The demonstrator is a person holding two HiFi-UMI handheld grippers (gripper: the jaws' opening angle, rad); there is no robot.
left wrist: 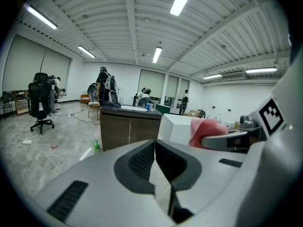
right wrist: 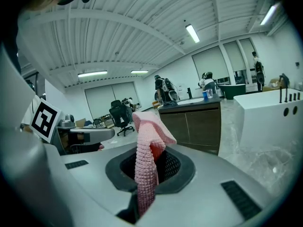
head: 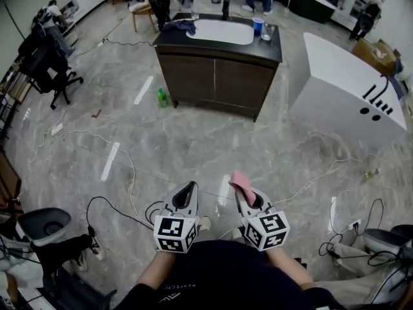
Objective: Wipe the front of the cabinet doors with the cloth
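Note:
A dark brown cabinet with two front doors and a black top with a white sink stands across the floor, well ahead of me. Both grippers are held low near my body, far from it. My right gripper is shut on a pink cloth, which sticks up between its jaws. My left gripper is shut with nothing in it. The cabinet also shows in the left gripper view and the right gripper view.
A large white box stands right of the cabinet. A green bottle sits on the floor at the cabinet's left foot. Cables run over the marble floor. An office chair stands far left; people stand behind the cabinet. A blue cup is on top.

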